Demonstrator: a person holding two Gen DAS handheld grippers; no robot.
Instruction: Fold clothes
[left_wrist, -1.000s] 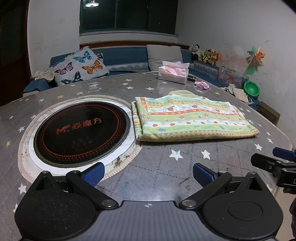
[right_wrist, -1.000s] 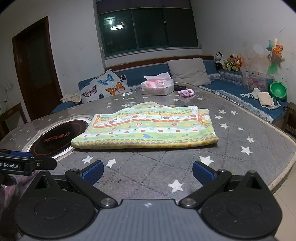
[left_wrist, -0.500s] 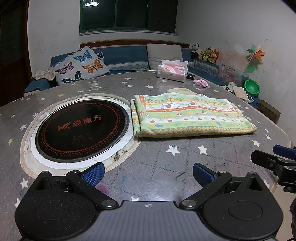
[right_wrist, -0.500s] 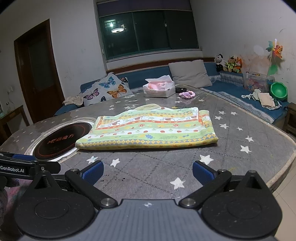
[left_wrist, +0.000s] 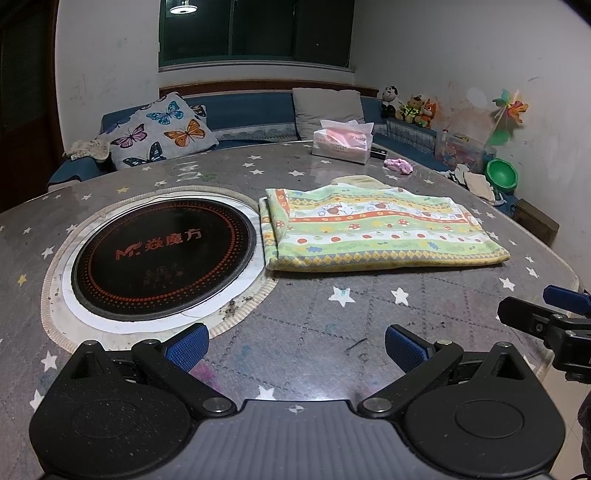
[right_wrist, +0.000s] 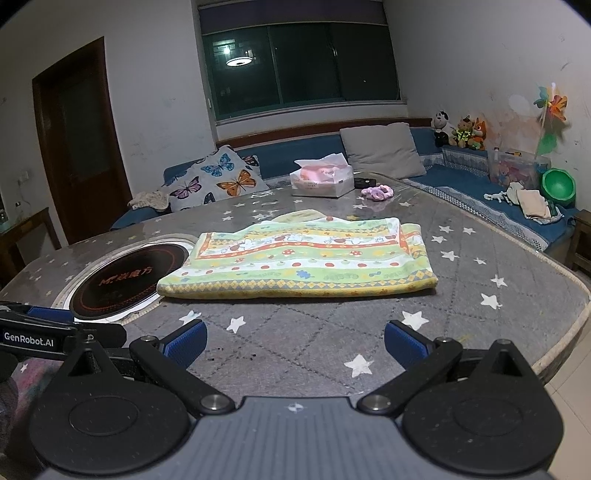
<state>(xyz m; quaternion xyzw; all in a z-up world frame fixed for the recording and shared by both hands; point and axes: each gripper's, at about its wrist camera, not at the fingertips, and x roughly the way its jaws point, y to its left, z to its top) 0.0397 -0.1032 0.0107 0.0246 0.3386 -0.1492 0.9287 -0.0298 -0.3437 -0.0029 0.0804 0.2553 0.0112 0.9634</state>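
- Bench (left_wrist: 295, 317) comes first for us: a round grey top printed with white stars, filling both wrist views.
- Next we see the black round cooktop (left_wrist: 162, 258), set into the bench with a white ring around it, to the left of the cloth.
- We find the folded garment (left_wrist: 373, 232), pale green with striped bands of small pictures, lying flat near the middle of the bench, its left edge just beside the cooktop ring; in the right wrist view (right_wrist: 303, 262) its yellow hem faces us.
- We hold the left gripper (left_wrist: 293, 345) low over the near edge of the bench, its blue-padded jaws spread wide and grasping nothing, well short of the garment.
- We hold the right gripper (right_wrist: 293, 341) likewise, released and bare, over the near edge of the bench.
- Behind the garment we see a tissue box (left_wrist: 341, 146) at the far side of the bench.
- Just right of the box lies a small pink scrunchie (left_wrist: 399, 165).
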